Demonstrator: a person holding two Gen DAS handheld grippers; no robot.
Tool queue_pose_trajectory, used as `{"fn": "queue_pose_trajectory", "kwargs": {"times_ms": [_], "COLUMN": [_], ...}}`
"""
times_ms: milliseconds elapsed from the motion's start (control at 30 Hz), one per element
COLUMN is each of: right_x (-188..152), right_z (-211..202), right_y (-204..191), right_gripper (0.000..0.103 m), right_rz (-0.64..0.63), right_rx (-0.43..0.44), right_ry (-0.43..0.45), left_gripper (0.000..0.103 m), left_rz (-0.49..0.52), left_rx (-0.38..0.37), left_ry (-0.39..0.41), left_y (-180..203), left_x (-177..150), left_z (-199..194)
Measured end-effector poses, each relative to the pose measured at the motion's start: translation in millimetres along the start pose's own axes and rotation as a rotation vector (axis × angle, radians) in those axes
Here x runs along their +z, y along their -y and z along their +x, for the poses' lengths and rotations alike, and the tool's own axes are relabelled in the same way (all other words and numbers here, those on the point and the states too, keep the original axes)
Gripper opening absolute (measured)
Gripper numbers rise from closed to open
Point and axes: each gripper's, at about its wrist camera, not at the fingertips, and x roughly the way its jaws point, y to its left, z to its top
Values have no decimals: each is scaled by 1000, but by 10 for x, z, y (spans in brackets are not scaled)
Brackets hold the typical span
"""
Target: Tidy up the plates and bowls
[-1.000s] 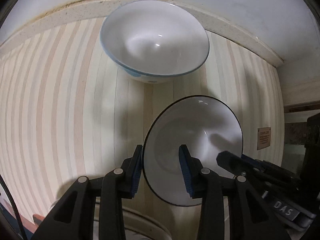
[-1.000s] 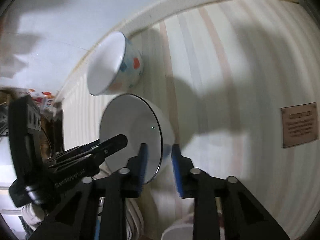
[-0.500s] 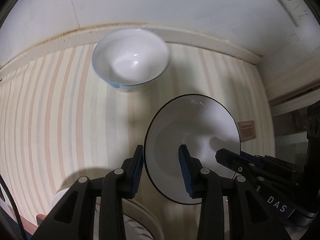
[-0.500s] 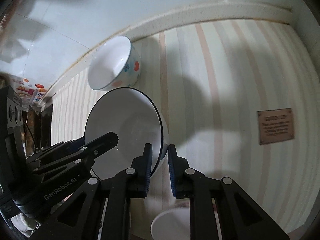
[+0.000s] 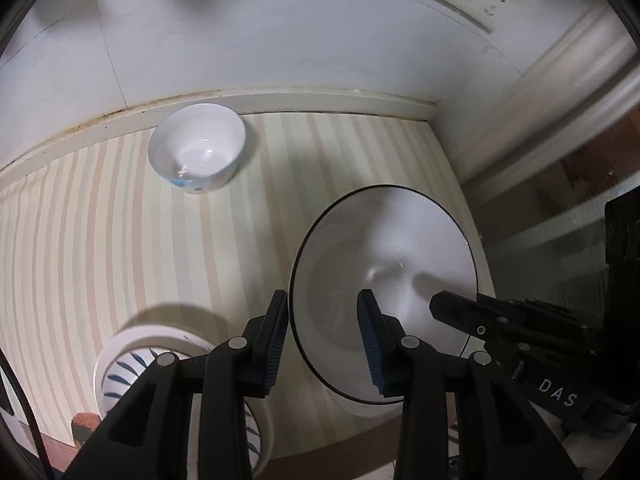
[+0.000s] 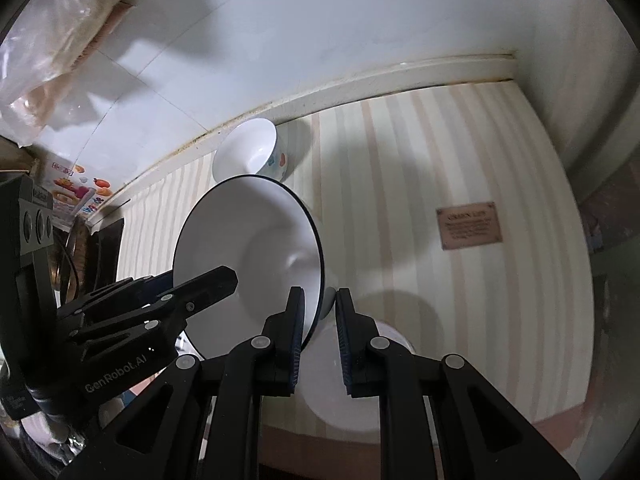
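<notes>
Two grippers share one black-rimmed bowl: the left gripper clamps its near-left rim between blue pads, and the right gripper pinches the opposite rim, its jaws having just been closing on it. Up in the air the bowl hangs, over the striped counter. Far off by the wall, a small patterned bowl sits alone. Near the edge, a blue-leaf plate waits. My read: early going, since nothing looks stacked yet, and this bowl needs a home.
</notes>
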Motion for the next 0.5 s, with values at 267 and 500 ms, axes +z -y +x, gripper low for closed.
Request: {"fn": "queue_pose_trajectory", "kwargs": {"times_ms": [267,500], "right_x": [-430,-646], "right_z": [93,326], "right_y": [213,429], "right_gripper": [17,17], "right_rz": [52,91], "right_rx": [-13,-30], "right_ry": [-51,-104], "left_gripper": [32,32], "left_rz": [57,110], "left_rx": [-8,25], "left_ry": [-72,-146], "left_y": [198,314], "left_x": [-226,-354], "left_z": [179,522]}}
